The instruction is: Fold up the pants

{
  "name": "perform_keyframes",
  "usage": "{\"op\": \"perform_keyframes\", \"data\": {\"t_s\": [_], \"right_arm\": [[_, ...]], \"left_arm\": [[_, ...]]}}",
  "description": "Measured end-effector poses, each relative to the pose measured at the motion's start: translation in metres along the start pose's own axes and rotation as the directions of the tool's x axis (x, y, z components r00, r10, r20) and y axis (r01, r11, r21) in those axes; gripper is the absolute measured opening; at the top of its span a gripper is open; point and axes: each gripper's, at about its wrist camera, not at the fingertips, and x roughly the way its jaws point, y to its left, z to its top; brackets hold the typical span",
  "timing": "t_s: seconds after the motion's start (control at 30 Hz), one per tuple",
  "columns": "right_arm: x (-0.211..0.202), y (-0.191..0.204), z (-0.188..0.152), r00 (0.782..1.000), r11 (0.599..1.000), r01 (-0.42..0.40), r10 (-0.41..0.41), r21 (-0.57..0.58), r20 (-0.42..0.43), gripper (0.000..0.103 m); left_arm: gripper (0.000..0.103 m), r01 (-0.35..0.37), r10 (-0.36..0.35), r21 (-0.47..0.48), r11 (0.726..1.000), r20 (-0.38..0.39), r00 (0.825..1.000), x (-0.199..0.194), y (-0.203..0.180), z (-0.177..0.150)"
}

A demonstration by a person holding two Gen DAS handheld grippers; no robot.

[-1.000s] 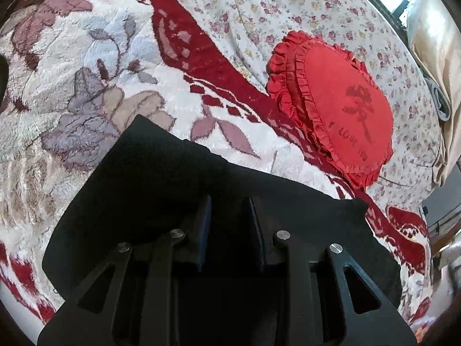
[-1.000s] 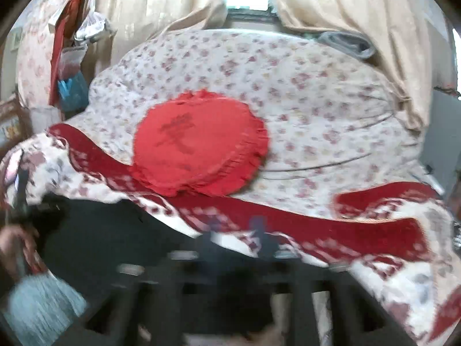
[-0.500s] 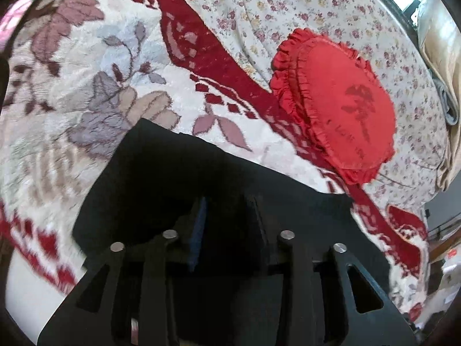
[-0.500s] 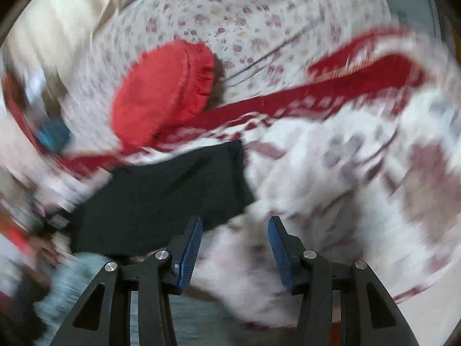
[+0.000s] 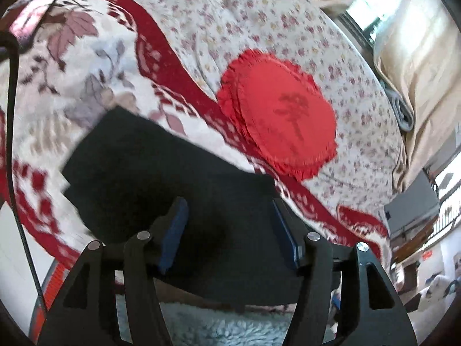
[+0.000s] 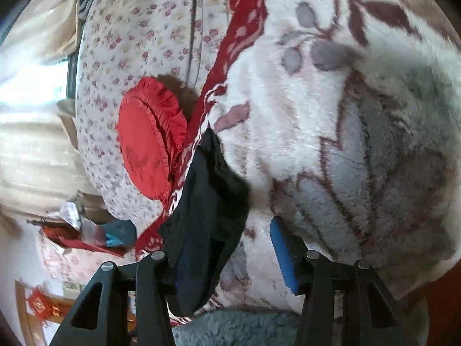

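Pants [image 5: 161,170], black and folded into a flat block, lie on the fleece blanket [image 5: 95,66] near its red-patterned border, close to the bed's near edge. The left gripper [image 5: 229,230] hangs just above them with its blue-padded fingers [image 5: 174,230] spread wide and nothing between them; dark cloth fills the whole gap in the left wrist view. A round red cushion [image 5: 285,118] with a frilled rim sits on the floral sheet [image 5: 230,14] just past the blanket's red border, near the far corner of the pants. A thin black cable [image 5: 13,150] runs down the left edge of that view. In the right wrist view, which is rolled sideways, the pants [image 6: 207,210] show as a dark wedge reaching from the cushion [image 6: 147,155] down to the left finger of the right gripper [image 6: 227,248], whose jaws are also wide apart and hold nothing; whether that finger touches the cloth cannot be told. The blanket [image 6: 345,115] fills the right of that view. Pale curtains [image 5: 417,66] hang beyond the bed's far edge.
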Motion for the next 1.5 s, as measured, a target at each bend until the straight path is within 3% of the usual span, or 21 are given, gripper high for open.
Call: {"op": "perform_keyframes", "data": {"t_s": [0.1,0.17,0.3,0.43,0.5,0.6,0.77,0.93,1.03,1.1,1.17,1.27,1.37,1.5], "right_arm": [[0.005,0.001,0.006,1.000,0.999,-0.018,0.019,-0.035,0.010,0.051],[0.011,0.000,0.011,0.999,0.998,-0.043,0.043,-0.043,0.007,0.057],[0.018,0.001,0.020,0.995,0.995,-0.094,0.095,-0.044,0.013,0.059],[0.026,0.011,0.021,0.986,0.981,-0.166,0.162,-0.098,-0.048,0.059],[0.039,0.020,0.019,0.990,0.978,-0.124,0.109,-0.168,-0.093,0.058],[0.045,0.033,0.009,0.996,0.945,-0.048,0.020,-0.323,-0.087,0.049],[0.036,0.008,0.003,0.998,0.959,-0.056,0.053,-0.279,-0.020,0.018],[0.034,0.005,0.001,0.999,0.961,-0.034,0.034,-0.274,-0.004,0.015],[0.036,0.013,0.007,0.999,0.974,0.021,-0.032,-0.224,-0.043,0.014],[0.034,0.035,0.008,0.993,0.961,0.092,-0.107,-0.262,-0.042,0.012],[0.032,0.075,-0.002,0.996,0.923,0.067,-0.087,-0.379,-0.035,0.011],[0.045,0.140,-0.035,0.995,0.817,0.001,-0.059,-0.577,-0.083,0.011],[0.076,0.194,-0.080,0.980,0.680,-0.114,-0.041,-0.724,-0.193,0.011],[0.136,0.235,-0.151,0.935,0.459,-0.228,-0.142,-0.859,-0.324,0.011]], "left_arm": [[0.058,-0.011,0.010,-0.006,1.000,-0.068,0.998,0.020,-0.008,-0.014],[0.058,-0.003,0.003,-0.002,1.000,-0.046,0.999,0.019,-0.009,-0.014],[0.058,-0.002,0.000,-0.023,1.000,-0.070,0.998,0.025,-0.004,-0.013],[0.058,0.011,-0.017,-0.071,0.997,-0.080,0.997,0.026,0.006,-0.013],[0.058,0.017,-0.024,-0.083,0.996,-0.086,0.996,0.026,0.008,-0.013],[0.058,0.020,-0.028,-0.092,0.996,-0.087,0.996,0.026,0.010,-0.013],[0.058,0.027,-0.039,-0.120,0.992,-0.097,0.994,0.027,0.015,-0.013],[0.058,0.037,-0.050,-0.180,0.983,-0.067,0.996,0.020,0.028,-0.013],[0.058,0.009,-0.011,-0.240,0.971,-0.007,1.000,0.006,0.043,-0.014],[0.058,-0.009,0.015,-0.265,0.964,0.018,1.000,-0.002,0.051,-0.016],[0.058,-0.020,0.030,-0.271,0.962,0.033,0.999,-0.006,0.053,-0.016],[0.058,-0.023,0.033,-0.279,0.960,0.033,0.999,-0.007,0.055,-0.017],[0.058,-0.024,0.035,-0.279,0.960,0.032,0.999,-0.006,0.054,-0.017],[0.058,-0.026,0.037,-0.282,0.959,0.035,0.999,-0.006,0.056,-0.018]]}}
